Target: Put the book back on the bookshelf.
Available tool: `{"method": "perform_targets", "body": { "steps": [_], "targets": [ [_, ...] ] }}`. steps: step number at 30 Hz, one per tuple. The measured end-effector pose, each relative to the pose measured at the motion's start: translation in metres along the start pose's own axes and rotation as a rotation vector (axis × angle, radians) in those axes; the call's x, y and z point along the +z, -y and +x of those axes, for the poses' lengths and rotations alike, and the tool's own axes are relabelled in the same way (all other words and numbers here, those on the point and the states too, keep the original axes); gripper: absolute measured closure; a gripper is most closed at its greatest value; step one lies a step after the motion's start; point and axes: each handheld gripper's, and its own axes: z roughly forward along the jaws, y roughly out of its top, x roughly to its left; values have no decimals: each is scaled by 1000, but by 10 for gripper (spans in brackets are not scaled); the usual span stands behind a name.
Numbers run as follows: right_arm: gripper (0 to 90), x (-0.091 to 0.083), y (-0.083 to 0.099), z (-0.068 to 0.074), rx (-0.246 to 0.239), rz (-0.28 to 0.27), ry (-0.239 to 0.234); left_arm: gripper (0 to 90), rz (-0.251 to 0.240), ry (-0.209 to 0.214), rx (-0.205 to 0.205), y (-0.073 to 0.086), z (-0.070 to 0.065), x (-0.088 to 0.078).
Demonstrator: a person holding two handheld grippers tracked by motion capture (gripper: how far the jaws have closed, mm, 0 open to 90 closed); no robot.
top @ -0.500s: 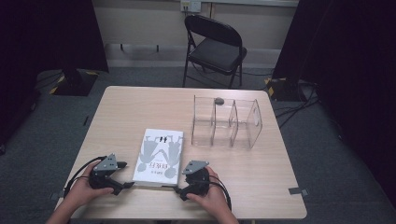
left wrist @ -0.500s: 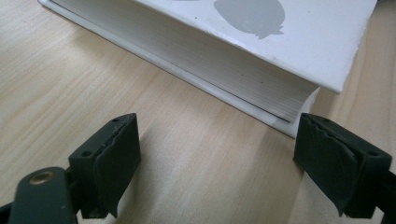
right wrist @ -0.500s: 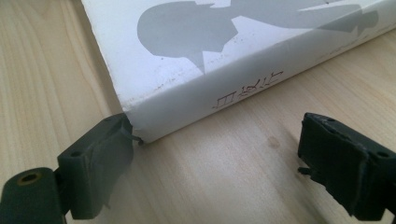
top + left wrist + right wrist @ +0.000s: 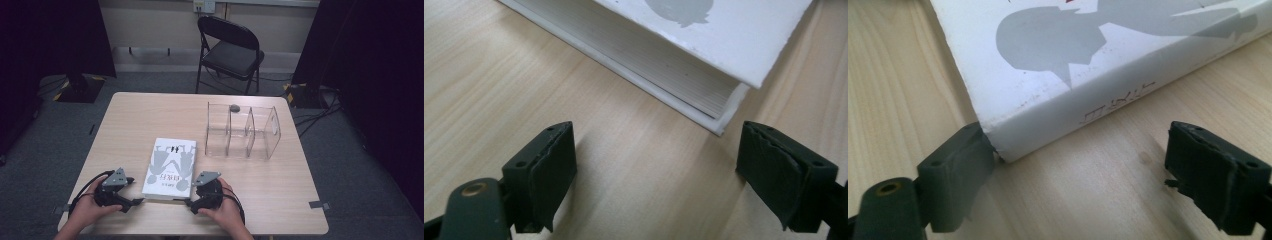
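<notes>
White book [image 4: 170,168] flat on the table [image 4: 280,200], near edge, slightly left of centre, well apart from the clear divided organizer [image 4: 243,131] at far right. Left gripper [image 4: 131,194] low on the table just beside the book's near left corner, jaws wide and empty, page edges in plain sight ahead between them in the left gripper view [image 4: 684,80]. Right gripper [image 4: 192,196] at the near right corner, jaws likewise wide, nothing clamped; in the right gripper view one jaw touching or all but touching the spine corner [image 4: 998,135], the other standing well clear over bare wood. Likely step: getting a hold on the book's near end to lift or stand it up. Best done by sliding one jaw of each gripper under the bottom cover and the other above the top cover, so that the whole block is pinched, not just the loose cover. Worth keeping both grippers level and closing together, to avoid skewing the book or fanning the pages. Risk otherwise: book pushed away across the smooth wood instead of gripped.
</notes>
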Motion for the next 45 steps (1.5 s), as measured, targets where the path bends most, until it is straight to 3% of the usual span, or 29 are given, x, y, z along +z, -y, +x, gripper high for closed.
{"method": "perform_targets", "body": {
  "steps": [4,7,12,14,16,18,19,20,23,25,30,32,37,41,45],
  "targets": [
    [144,1,-2,0,-9,9,-6,186,6,-22,-31,-3,-6,0],
    [152,0,-4,1,-22,18,2,219,29,-16,-2,-5,-8,-1],
    [156,0,-6,2,-18,21,-6,238,29,-12,6,-10,-12,0],
    [156,0,-5,2,-25,18,-12,250,11,-22,7,-11,-13,1],
    [156,0,-5,3,-19,11,-12,254,6,-5,4,-15,-14,1],
    [158,-1,-7,3,-23,-4,-15,272,8,-8,22,-17,-15,2],
    [158,-2,-8,4,-17,0,-11,283,0,-7,10,-18,-16,3],
    [158,-2,-8,4,-15,1,-12,295,6,-12,23,-19,-17,4],
    [159,-2,-11,3,-18,-13,-22,318,-11,-27,9,-23,-20,10],
    [159,-2,-13,5,-29,-9,-13,351,10,-42,38,-25,-21,12],
    [159,-3,-14,7,-46,-9,-6,361,15,-21,25,-28,-24,16],
    [148,-3,-17,9,-61,-13,-5,377,-2,-22,29,-28,-25,18],
    [139,-5,-19,12,-71,-4,4,366,8,-19,15,-30,-25,19],
    [138,-6,-24,10,-65,-24,4,371,15,-25,28,-31,-26,18],
    [137,-8,-28,11,-92,-15,17,374,17,-26,22,-32,-26,18]
  ]
}}
